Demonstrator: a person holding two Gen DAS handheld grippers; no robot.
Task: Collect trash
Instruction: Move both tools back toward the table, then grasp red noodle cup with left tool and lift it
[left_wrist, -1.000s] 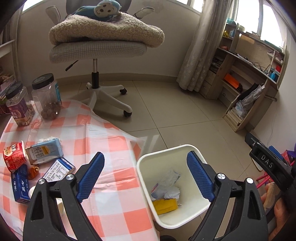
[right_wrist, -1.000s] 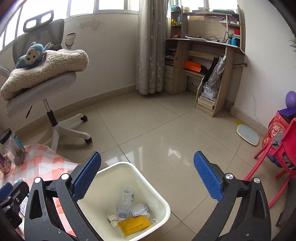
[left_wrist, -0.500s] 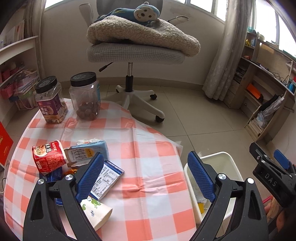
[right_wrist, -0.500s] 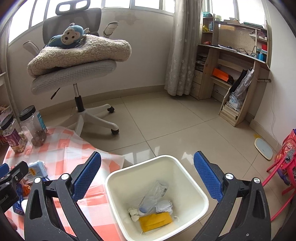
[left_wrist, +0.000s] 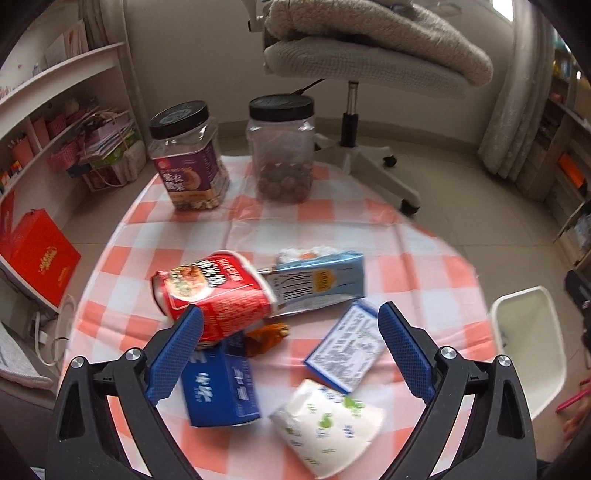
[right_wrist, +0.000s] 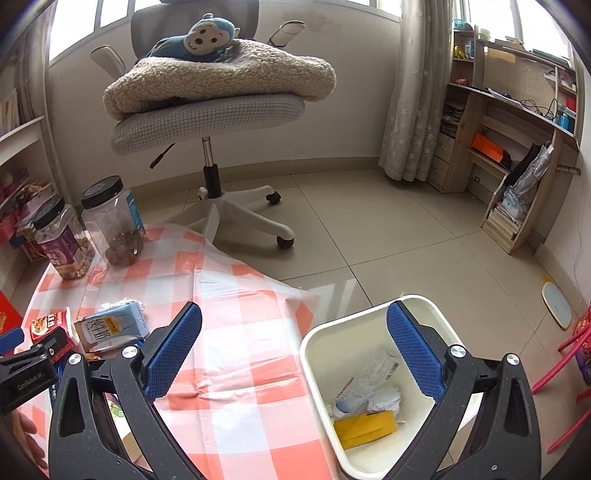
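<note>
On the round table with the orange-checked cloth lies a pile of trash: a red noodle tub on its side, a light blue milk carton, a dark blue box, a small white-and-blue box, a white paper cup and an orange scrap. My left gripper hovers over this pile. Its jaws are opening, with nothing gripped. The right gripper stands open above the table's edge and the white bin, which holds a yellow packet and crumpled wrappers.
Two black-lidded jars stand at the table's far side. Behind them is an office chair with a blanket and a monkey toy. Shelves and a red box are at the left, a desk at the right.
Both views swung left, from the bin toward the table. The left gripper came down over the trash pile, and the bin slid to the right edge of its view.
</note>
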